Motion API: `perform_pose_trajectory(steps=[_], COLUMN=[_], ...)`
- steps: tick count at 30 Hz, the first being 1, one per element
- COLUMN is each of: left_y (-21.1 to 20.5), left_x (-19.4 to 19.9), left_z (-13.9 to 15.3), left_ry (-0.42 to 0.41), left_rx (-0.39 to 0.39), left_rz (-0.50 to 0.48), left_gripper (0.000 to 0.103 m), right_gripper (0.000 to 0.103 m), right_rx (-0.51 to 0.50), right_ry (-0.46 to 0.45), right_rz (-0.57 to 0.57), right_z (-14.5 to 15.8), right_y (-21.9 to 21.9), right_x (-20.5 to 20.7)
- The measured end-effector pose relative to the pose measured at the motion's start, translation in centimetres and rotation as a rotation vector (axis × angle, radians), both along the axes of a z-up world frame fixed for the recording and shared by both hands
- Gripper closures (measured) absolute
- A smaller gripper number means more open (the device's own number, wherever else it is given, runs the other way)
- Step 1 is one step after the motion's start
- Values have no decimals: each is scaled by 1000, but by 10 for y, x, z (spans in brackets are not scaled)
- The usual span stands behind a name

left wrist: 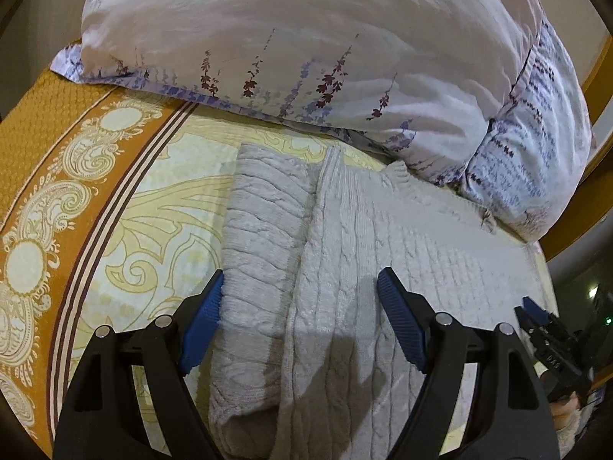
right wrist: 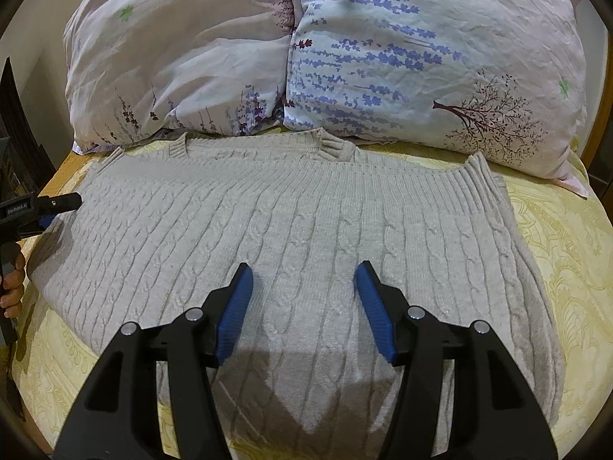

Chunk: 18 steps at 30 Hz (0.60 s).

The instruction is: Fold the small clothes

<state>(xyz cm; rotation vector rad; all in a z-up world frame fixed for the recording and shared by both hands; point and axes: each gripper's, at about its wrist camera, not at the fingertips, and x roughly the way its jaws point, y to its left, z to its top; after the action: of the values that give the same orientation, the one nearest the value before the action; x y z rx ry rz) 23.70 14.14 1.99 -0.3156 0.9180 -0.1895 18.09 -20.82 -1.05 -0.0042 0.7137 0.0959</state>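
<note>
Flat: cable-knit grey sweater (right wrist: pixel 291 207), ribbed hem; left gripper (left wrist: pixel 300 320) jaws wide, right gripper (right wrist: pixel 302 308) jaws half-open, both empty.

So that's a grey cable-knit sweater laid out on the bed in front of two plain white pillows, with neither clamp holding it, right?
Nearly. The pillows are not plain white: the right wrist view shows them printed with purple flower sprigs and a dark tree. The rest holds: the grey cable-knit sweater lies on the bed, and neither the left gripper nor the right gripper holds it.
</note>
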Motion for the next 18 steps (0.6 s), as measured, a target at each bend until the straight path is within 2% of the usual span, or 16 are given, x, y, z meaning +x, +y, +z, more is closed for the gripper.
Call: perform_pose_trajectory(steps=[10, 12, 14, 16, 18], left_y=[-3, -5, -6, -7, -9], left_x=[0, 0, 0, 1, 1], left_z=[-1, -1, -1, -2, -2], left_ry=[1, -2, -2, 17, 24], left_rx=[11, 21, 3, -55, -77], left_rz=[2, 8, 3, 7, 18], left_gripper=[25, 27, 45, 54, 60], right_gripper=[45, 45, 45, 45, 45], right_rx=[10, 11, 14, 17, 20], right_ry=[-3, -3, -3, -4, -5], right_rz=[1, 2, 1, 0, 1], right_z=[-1, -1, -1, -1, -1], right_y=[-1, -1, -1, -2, -2], right_x=[0, 0, 1, 1, 1])
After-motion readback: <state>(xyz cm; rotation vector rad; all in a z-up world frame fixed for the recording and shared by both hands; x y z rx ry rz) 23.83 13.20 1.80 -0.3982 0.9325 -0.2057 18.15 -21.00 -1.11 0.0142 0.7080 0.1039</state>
